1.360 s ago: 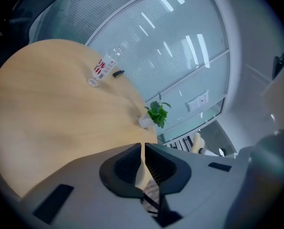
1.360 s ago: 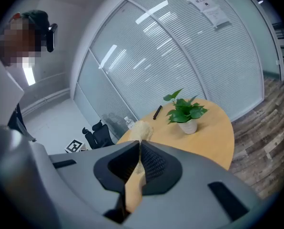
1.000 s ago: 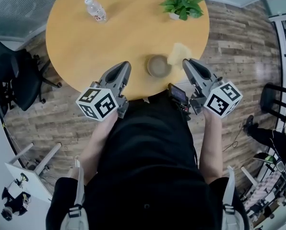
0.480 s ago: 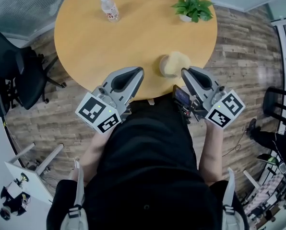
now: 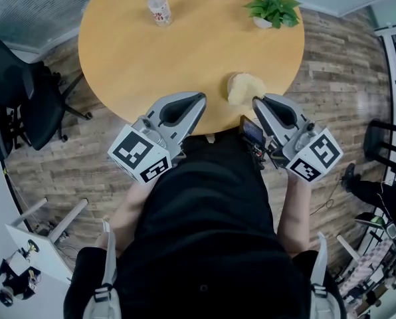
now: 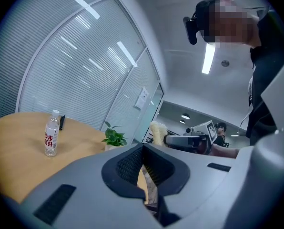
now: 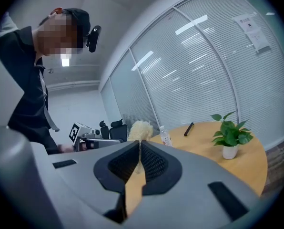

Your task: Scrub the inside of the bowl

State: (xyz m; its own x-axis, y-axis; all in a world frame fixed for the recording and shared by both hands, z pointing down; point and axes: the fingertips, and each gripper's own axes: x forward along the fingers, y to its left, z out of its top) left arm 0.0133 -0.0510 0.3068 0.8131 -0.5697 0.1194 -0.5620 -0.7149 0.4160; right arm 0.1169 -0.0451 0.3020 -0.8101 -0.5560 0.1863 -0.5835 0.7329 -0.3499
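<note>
A fluffy pale-yellow scrubber (image 5: 246, 87) sits over the bowl near the round table's front edge. It hides nearly all of the bowl; only a sliver of grey rim (image 5: 230, 93) shows at its left. My right gripper (image 5: 256, 101) is shut on the scrubber's thin wooden handle, and the tuft (image 7: 141, 129) stands just past its jaws. My left gripper (image 5: 201, 98) hangs over the table edge a little left of the bowl, shut with nothing in it. The left gripper view shows the scrubber (image 6: 157, 128) and the right gripper (image 6: 187, 140) ahead to the right.
A water bottle (image 5: 158, 5) stands at the far side of the wooden table (image 5: 151, 58), and a potted plant (image 5: 272, 5) at the far right. A black pen (image 7: 188, 129) lies beyond the bottle. A black office chair (image 5: 18, 98) stands on the floor to the left.
The scrubber has moved from beside the bowl to over it, covering the bowl's inside. The left gripper has come forward and right, closer to the bowl.
</note>
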